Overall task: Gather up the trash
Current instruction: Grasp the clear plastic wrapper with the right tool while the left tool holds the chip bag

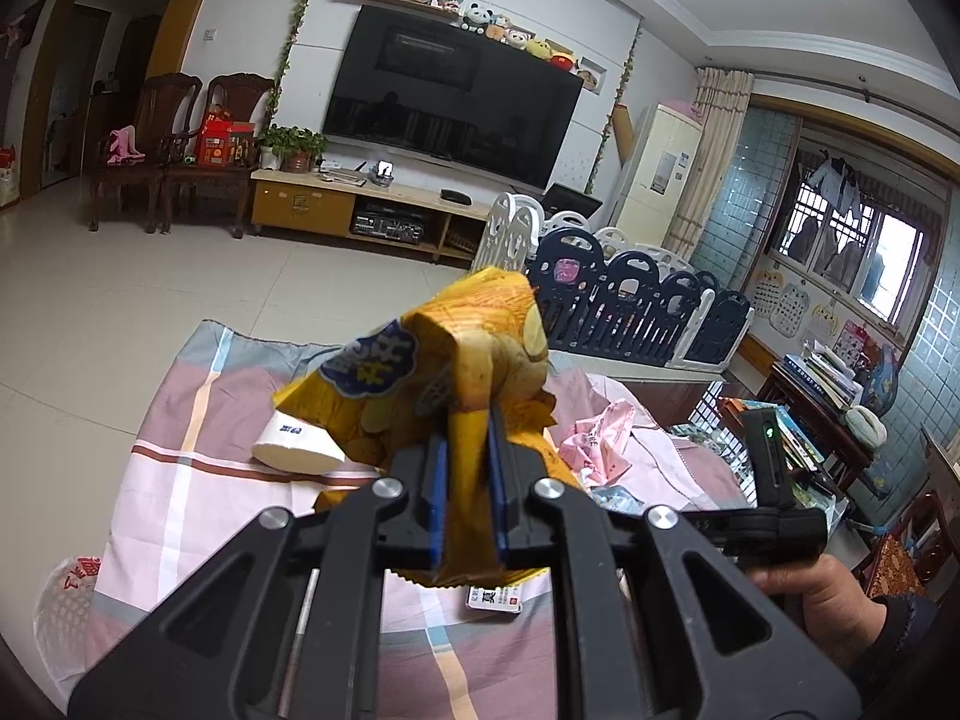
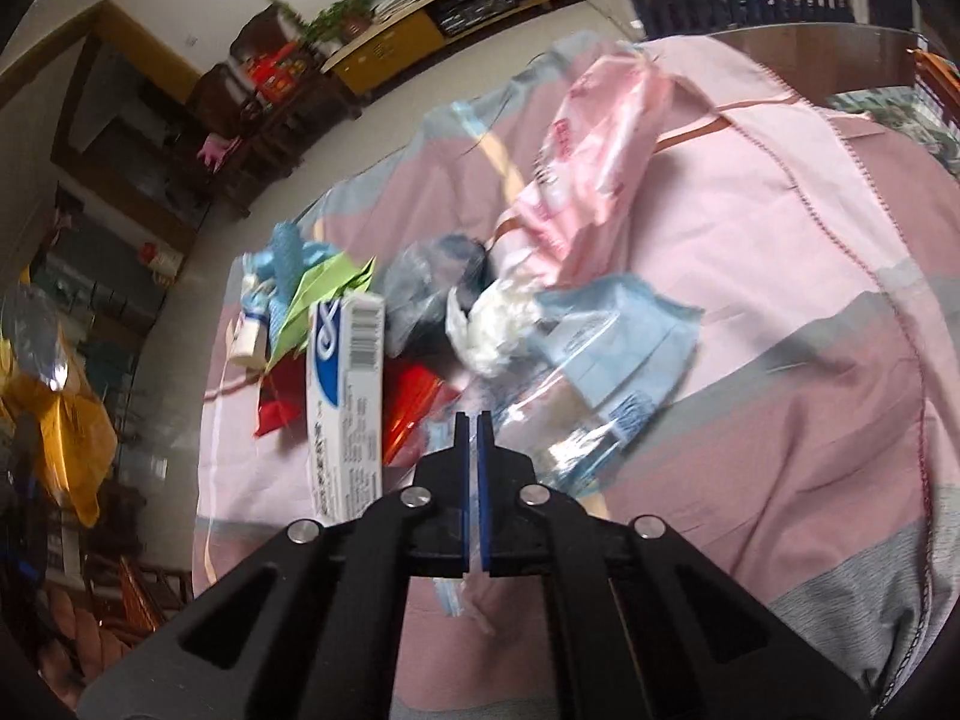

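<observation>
The left gripper (image 1: 468, 450) has its jaws clamped on a crumpled yellow chip bag (image 1: 432, 372), lifted clear of the table (image 1: 198, 480), which is covered by a pink and grey checked cloth. The bag sits in the centre of the left wrist view and also shows at the left edge of the right wrist view; held up like this, it looks ready to be carried to wherever the trash goes. A dark blue badge on the bag carries white characters, too creased to read.

The right gripper (image 2: 474, 426) has its jaws nearly together, with a thin clear plastic bag (image 2: 600, 396) pinched between them, low over the pile. The picture is blurred, so the grip is a judgement.

The remaining trash lies in the centre of the right wrist view: a white and blue carton (image 2: 345, 384) with a barcode and small print too blurred to read, green paper (image 2: 318, 300), a red wrapper (image 2: 414, 408), a white tissue wad (image 2: 498, 324) and a pink plastic bag (image 2: 594, 132) with unreadable red print. A white paper roll (image 1: 294, 450) lies at middle left of the left wrist view.
</observation>
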Available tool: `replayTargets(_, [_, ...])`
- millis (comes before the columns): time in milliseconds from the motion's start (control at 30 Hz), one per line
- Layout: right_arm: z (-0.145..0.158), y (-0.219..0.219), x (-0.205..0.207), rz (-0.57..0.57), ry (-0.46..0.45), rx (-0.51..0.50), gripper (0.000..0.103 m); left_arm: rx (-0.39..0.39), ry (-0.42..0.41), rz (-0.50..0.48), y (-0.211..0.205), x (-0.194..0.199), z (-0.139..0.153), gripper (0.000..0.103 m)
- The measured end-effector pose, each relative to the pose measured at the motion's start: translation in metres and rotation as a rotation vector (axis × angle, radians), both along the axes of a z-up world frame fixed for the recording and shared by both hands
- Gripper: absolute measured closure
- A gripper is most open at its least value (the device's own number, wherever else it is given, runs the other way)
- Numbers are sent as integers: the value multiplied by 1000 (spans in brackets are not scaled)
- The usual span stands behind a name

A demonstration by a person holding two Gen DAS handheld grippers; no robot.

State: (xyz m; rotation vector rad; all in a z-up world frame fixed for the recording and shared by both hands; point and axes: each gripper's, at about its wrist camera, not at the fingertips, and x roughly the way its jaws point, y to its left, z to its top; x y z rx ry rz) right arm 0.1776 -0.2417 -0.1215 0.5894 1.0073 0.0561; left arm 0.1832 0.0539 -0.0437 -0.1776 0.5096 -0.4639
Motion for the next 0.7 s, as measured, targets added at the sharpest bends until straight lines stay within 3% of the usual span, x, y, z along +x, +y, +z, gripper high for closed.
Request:
replayTargets(33, [-1,-4,-1,-23,5,3,95,1,0,0,1,1,0,90])
replayTargets(100, [-10,-17,-2,-102,52,34,44,1,4,1,0,2,0,90])
replayTargets(133, [-15,-21,-4,-133,67,64,40,0,5,2,0,2,1,90])
replayTargets(467, [-49,-35,-9,-211,179,299,40,4,0,0,0,3,1,90])
replayTargets(533, [-51,-35,-9,-208,181,324,46,6,0,-2,-1,3,1,90])
replayTargets(600, [-49,-36,-10,-197,160,329,64,9,3,-6,-3,4,0,90])
replayTargets(700, [-35,-34,-11,-172,112,298,81,15,5,-6,-4,5,-1,90])
